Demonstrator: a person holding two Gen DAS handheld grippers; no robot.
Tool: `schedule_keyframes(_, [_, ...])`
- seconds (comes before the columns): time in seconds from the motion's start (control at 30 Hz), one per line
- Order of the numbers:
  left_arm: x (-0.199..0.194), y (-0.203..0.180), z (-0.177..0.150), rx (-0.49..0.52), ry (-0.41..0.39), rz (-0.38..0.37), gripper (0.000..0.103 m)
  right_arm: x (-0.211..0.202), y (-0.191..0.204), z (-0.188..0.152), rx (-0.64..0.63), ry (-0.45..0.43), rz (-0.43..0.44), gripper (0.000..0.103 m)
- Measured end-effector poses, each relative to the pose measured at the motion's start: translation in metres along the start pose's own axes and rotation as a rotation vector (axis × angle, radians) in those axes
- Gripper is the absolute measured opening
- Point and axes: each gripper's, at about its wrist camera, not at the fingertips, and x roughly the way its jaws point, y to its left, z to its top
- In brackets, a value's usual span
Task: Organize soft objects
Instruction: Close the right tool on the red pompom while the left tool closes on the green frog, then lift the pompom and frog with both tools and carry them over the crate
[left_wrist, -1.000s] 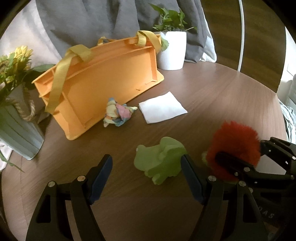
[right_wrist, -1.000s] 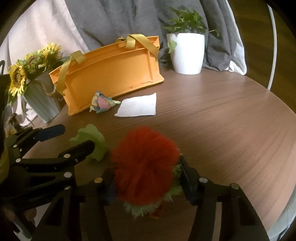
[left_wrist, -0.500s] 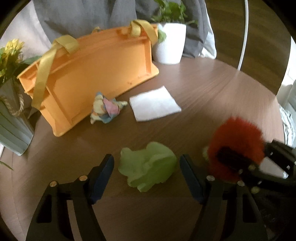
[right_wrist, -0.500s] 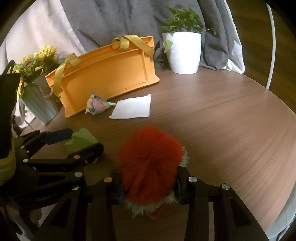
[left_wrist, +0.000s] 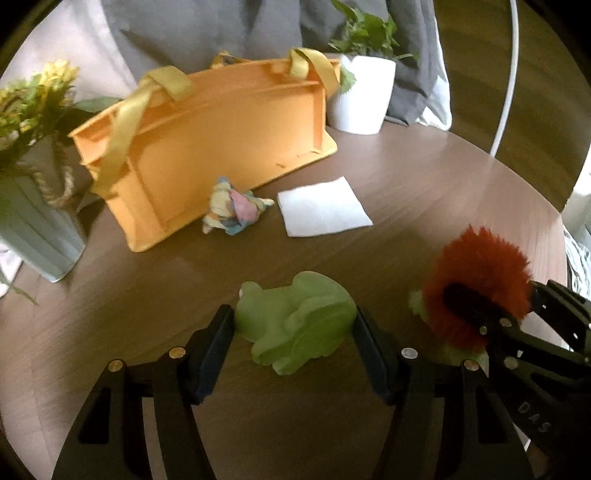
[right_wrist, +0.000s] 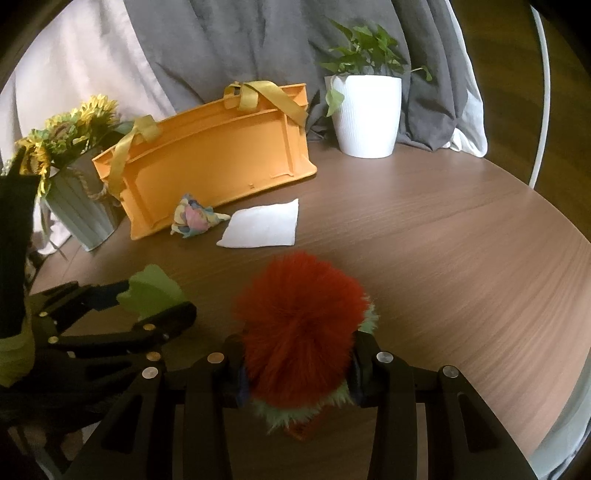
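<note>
A green soft toy (left_wrist: 295, 328) lies on the brown round table (left_wrist: 443, 184), between the fingers of my left gripper (left_wrist: 291, 325). Its jaws are closing, and both pads touch the toy's sides. My right gripper (right_wrist: 297, 365) is shut on a fluffy red toy with a green fringe (right_wrist: 299, 314), just right of the left one. Farther back, an orange bag with yellow handles (left_wrist: 221, 136) stands on the table. A small pastel plush (left_wrist: 232, 210) and a folded white cloth (left_wrist: 321, 210) lie in front of it.
A grey vase of sunflowers (left_wrist: 33, 229) stands at the table's left edge. At the back is a white pot with a green plant (left_wrist: 360, 96). Grey and pale drapes hang behind. A thin white pole (left_wrist: 506, 85) curves up at the right.
My left gripper's jaws have narrowed from wide apart until they touch both sides of the green toy, now centred between them. The right jaws have tightened on the red toy.
</note>
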Motion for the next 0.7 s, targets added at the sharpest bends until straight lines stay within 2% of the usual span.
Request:
schedule_keyframes(0.3, [-0.034, 0.006, 0.006, -0.093, -0.054, 0.065, 0.064, -0.018, 0.001, 0.014, -0.022, -0.027, 0.034, 0.041])
schedule_keyframes(0.7, [-0.084, 0.005, 0.025, -0.234, -0.135, 0.145, 0.064, -0.055, 0.001, 0.045, -0.039, -0.109, 0.096, 0.041])
